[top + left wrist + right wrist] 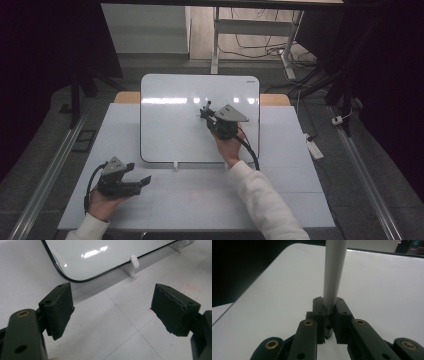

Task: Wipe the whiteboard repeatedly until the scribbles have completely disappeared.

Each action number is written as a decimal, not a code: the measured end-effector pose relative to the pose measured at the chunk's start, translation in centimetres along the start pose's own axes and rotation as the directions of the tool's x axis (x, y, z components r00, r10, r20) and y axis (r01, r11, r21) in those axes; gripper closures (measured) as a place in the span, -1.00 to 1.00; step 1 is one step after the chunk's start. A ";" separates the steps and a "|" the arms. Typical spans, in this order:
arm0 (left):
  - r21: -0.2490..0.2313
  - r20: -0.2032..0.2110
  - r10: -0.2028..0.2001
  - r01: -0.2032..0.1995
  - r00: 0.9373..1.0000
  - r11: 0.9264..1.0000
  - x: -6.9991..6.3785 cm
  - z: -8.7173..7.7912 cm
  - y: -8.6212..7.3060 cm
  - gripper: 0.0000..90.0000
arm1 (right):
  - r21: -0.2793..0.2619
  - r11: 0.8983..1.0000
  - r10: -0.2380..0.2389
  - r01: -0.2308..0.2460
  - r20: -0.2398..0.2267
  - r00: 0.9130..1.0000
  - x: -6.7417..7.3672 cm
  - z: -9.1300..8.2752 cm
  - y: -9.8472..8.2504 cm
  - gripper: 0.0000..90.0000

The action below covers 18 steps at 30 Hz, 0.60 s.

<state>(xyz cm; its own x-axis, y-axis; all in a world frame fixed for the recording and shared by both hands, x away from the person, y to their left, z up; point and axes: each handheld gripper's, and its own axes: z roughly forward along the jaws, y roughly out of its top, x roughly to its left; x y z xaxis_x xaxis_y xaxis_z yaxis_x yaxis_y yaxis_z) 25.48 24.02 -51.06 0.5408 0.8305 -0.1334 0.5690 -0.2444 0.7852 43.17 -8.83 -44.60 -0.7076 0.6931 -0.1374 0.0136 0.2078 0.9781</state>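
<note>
A white board (170, 125) lies on the pale table (200, 200), its near rounded corner showing in the left gripper view (100, 255). My right gripper (206, 114) hovers over the board's right half, shut on a grey-white marker (333, 272) that stands up between its jaws (329, 302). The marker's tip is hidden from me. My left gripper (139, 173) rests low at the table's near left, just short of the board. It is open, with only bare table (120, 322) between its pads (112, 307).
A small white clip (175, 164) (134, 261) sits on the board's near edge. Faint red marks (192, 288) show on the table. Behind the table are desk legs and cables (260, 45), and a power strip (315, 149) lies on the floor at right.
</note>
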 end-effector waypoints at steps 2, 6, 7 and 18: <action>-0.001 0.000 -0.001 0.001 1.000 1.000 0.0 0.0 0.0 -0.59 | 0.001 1.000 0.003 -0.003 0.015 1.000 -0.6 -0.5 0.0 0.80; -0.002 -0.004 0.000 0.000 1.000 1.000 -0.1 -0.1 0.0 -0.59 | -0.013 1.000 0.015 -0.015 -0.006 1.000 0.0 0.2 0.0 0.80; -0.003 -0.006 -0.001 0.001 1.000 1.000 -0.1 -0.2 0.0 -0.59 | -0.021 1.000 0.016 -0.017 -0.017 1.000 0.4 0.6 0.0 0.80; -0.003 -0.004 -0.003 0.003 1.000 1.000 0.1 -0.1 -0.1 -0.59 | -0.010 1.000 -0.004 0.004 -0.005 1.000 0.2 0.5 0.2 0.80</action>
<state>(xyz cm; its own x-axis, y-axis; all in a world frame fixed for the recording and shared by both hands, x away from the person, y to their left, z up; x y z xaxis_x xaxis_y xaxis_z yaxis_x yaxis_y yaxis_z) 25.40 24.13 -51.04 0.5366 0.8332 -0.1333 0.5689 -0.2407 0.7864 43.38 -8.28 -44.56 -0.7110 0.6889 -0.1410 0.0032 0.2037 0.9790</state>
